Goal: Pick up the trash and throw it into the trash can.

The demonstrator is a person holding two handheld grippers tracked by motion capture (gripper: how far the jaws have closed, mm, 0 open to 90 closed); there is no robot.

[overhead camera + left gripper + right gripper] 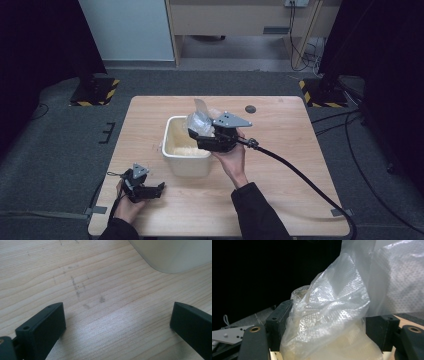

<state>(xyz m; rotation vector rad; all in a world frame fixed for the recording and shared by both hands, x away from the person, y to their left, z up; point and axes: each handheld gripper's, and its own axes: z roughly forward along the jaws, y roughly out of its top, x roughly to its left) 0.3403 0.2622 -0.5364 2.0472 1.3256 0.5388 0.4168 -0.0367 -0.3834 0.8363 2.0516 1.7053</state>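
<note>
Right gripper (200, 134) is clamped on a clear plastic bag (200, 120) with pale contents, held just over the far right corner of the white bin (186, 165). In the right gripper view the bag (329, 322) bulges between the two jaws, film bunched above them and the heavier pale mass sagging below the grip line. More loose film (397, 277) hangs up and to the right of the jaws.

Left gripper (150, 192) rests low on the table (280, 200) near the person's side, jaws wide apart on nothing. From its own view (117, 322) the bin's rounded corner (170, 257) sits ahead and to the right, well clear of both jaws.

Risks, as I read it:
- Grip is on thin, slick film rather than on the contents — weight below the jaws could pull the film through and the bag drops early or off-target.
- Bag hangs near the bin's rim, not its centre. Released here it could catch the edge and tip out onto the table beside the bin.
- Loose film above the jaws may snag on a jaw when they part, so the bag drags along with the gripper.
- Bin isn't braced — the left gripper is apart from it. A nudge from the right gripper or the bag could slide it.
- Squeezing harder risks tearing the film; can't tell how strong it is.
</note>
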